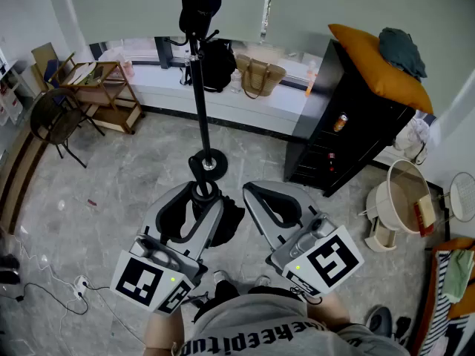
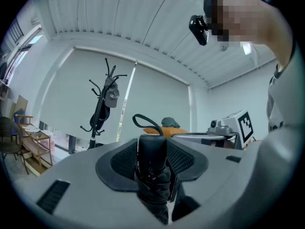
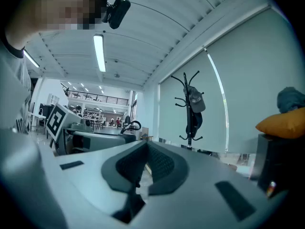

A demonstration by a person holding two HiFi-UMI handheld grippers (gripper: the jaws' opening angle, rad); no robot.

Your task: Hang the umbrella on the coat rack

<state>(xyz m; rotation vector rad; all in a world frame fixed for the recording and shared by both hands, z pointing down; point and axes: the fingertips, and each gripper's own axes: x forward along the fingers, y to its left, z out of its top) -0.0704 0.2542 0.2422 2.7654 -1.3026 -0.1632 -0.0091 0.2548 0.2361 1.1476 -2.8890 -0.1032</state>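
Left gripper (image 2: 152, 147) is clamped on the folded umbrella (image 2: 152, 171), which stands upright with its strap loop (image 2: 143, 120) on top. Right gripper (image 3: 143, 163) is closed and empty. The coat rack (image 1: 199, 87) stands ahead, well apart. Keep your grip firm, lift the loop above a free hook, then lower it on.

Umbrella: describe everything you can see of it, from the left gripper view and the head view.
The umbrella is a black compact one, folded. It has a smooth cylindrical handle, a thin strap loop arching past the handle's end, and creased fabric bunched below. The left claw is closed on the handle, pads on both sides. The umbrella is not yet on the coat rack.
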